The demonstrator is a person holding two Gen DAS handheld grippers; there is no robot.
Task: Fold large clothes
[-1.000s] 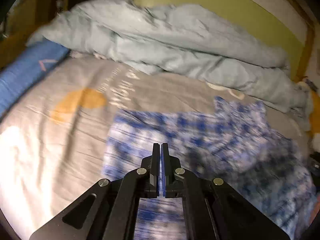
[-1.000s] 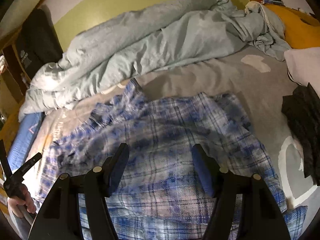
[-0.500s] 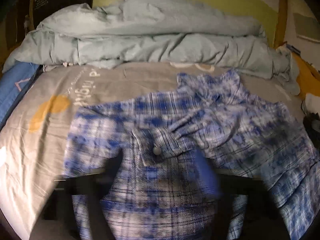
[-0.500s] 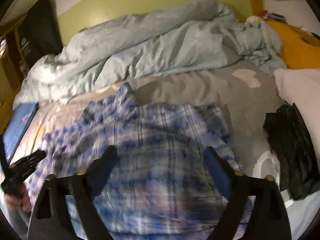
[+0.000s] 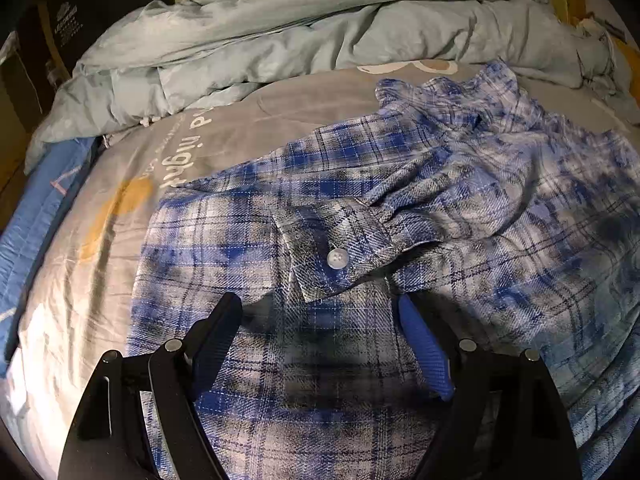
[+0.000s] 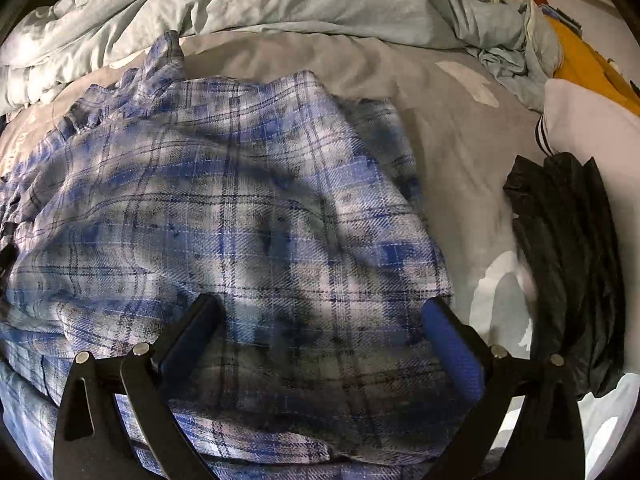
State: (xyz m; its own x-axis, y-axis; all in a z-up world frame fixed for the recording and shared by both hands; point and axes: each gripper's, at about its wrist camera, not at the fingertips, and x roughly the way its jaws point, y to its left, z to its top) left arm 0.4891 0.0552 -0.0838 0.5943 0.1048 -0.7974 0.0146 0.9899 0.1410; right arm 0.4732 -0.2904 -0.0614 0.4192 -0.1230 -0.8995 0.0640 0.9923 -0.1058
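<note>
A blue and white plaid shirt [image 5: 400, 208] lies rumpled on the grey bed sheet [image 5: 120, 208]. One sleeve is folded across the body, and its cuff with a white button [image 5: 337, 259] lies just beyond my left gripper [image 5: 320, 320]. The left gripper is open and empty, low over the shirt. In the right wrist view the shirt [image 6: 224, 216] fills the left and middle. My right gripper [image 6: 320, 316] is open and empty, low over the shirt near its right edge.
A crumpled light blue duvet [image 5: 320, 32] is piled along the far side of the bed. A black garment [image 6: 572, 252] and a white pillow [image 6: 592, 128] lie to the right of the shirt. A blue mat [image 5: 28, 224] borders the left.
My left gripper has opened from shut and swung right, over the folded sleeve cuff. My right gripper has moved down and closer to the shirt and has stayed open.
</note>
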